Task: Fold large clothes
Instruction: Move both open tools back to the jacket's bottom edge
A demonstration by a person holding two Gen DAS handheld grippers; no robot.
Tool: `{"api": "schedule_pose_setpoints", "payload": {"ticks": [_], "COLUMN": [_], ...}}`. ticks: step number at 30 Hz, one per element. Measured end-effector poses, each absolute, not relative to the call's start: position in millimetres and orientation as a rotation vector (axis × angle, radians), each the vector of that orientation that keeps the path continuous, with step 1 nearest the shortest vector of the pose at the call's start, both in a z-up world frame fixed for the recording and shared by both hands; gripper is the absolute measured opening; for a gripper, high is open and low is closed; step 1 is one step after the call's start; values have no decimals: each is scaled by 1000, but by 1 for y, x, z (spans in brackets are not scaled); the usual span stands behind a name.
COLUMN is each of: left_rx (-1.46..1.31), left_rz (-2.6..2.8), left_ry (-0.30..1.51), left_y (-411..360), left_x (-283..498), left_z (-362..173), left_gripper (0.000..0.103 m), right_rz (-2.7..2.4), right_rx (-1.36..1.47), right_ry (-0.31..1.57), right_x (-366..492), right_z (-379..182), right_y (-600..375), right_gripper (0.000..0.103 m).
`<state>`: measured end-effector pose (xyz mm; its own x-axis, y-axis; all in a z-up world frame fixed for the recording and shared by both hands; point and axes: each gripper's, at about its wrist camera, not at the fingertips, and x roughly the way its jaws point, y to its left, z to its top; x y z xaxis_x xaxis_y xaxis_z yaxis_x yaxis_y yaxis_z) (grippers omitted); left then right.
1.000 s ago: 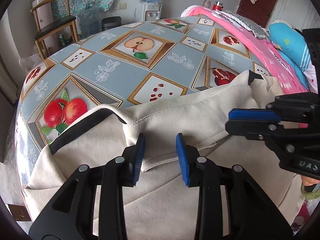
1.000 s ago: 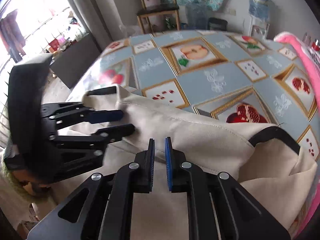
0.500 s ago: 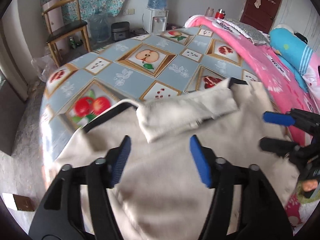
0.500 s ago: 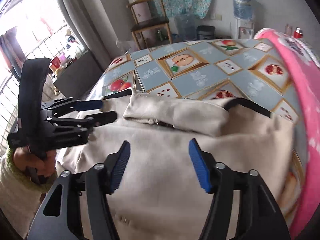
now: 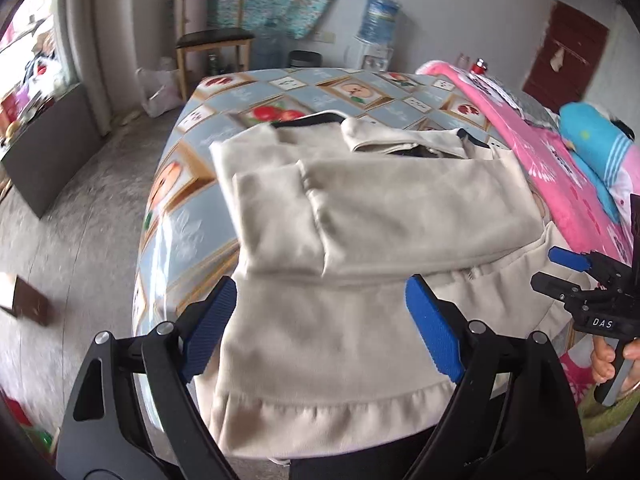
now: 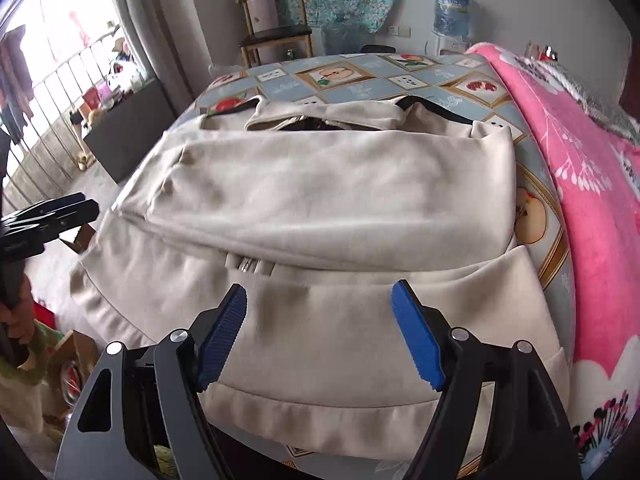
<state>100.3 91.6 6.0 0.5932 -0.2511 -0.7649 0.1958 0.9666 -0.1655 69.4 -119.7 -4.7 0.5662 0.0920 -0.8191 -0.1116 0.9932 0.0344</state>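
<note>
A large beige jacket with black trim lies flat on the fruit-patterned table. Its sleeves are folded across the body, and its ribbed hem hangs over the near table edge. It also fills the right wrist view. My left gripper is open and empty, raised above the hem near the front left. My right gripper is open and empty above the hem, and it also shows at the right edge of the left wrist view.
A pink blanket lies along the table's right side. A wooden chair and a water dispenser stand by the far wall. A dark cabinet stands on the floor to the left.
Both grippers opened, let go of the jacket near the collar, and pulled back toward the hem at the near edge. The jacket now lies flat with the sleeves folded across.
</note>
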Motion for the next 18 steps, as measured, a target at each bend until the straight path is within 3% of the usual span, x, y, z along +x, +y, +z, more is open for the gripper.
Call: {"api": "schedule_pose_setpoints", "payload": {"ticks": [12, 18], "left_rx": [-134, -176], "left_rz": [-249, -261], "left_ry": [825, 840], "left_y": [119, 131], "left_x": [69, 91], "left_z": [-18, -19], "left_gripper": [82, 69], "right_rz": [118, 133], "right_rx": [-53, -45], "right_ry": [987, 987], "right_x": [74, 74], "right_z": [-49, -49], "right_y": [-97, -100], "right_gripper": [76, 77]}}
